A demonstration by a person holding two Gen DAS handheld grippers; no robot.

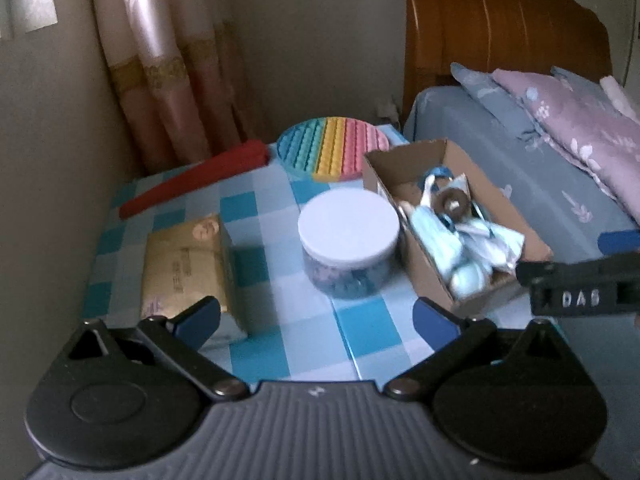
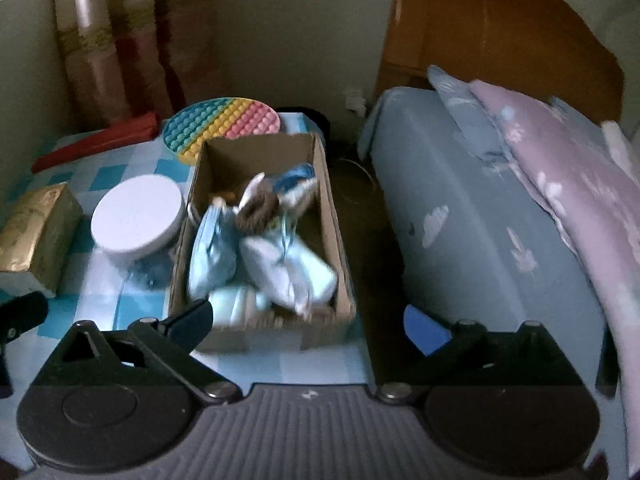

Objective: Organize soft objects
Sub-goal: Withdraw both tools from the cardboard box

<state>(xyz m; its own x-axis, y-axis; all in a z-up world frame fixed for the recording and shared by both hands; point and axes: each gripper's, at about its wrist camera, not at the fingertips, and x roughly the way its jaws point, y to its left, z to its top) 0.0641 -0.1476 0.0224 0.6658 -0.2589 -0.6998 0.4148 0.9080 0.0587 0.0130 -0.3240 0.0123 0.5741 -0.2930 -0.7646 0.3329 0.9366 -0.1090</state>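
Blue-padded fingers of the left tool (image 1: 316,320) stand spread wide with nothing between them, low over the near edge of the bench (image 1: 280,344), which wears a blue-and-white checked cover. Its left finger sits just in front of a gold tissue pack (image 1: 184,264); bare checked cloth lies ahead, up to a white-lidded jar (image 1: 349,226). The right tool (image 2: 308,326) is likewise wide open and empty, its left finger touching or just short of the near wall of the cardboard box (image 2: 256,332), its right finger over the dark gap between bench and bed (image 2: 460,208). The box sits at the bench's right edge, close beside the jar, and holds the soft objects (image 2: 260,248): pale blue and white pieces with a brown ring on top, too blurred to name. Behind it lies a round rainbow pop-it mat (image 2: 224,124), and a red folded cloth (image 1: 196,180) runs along the far left edge near the curtain (image 1: 160,60). A pink pillow (image 2: 560,168) rests on the bed.
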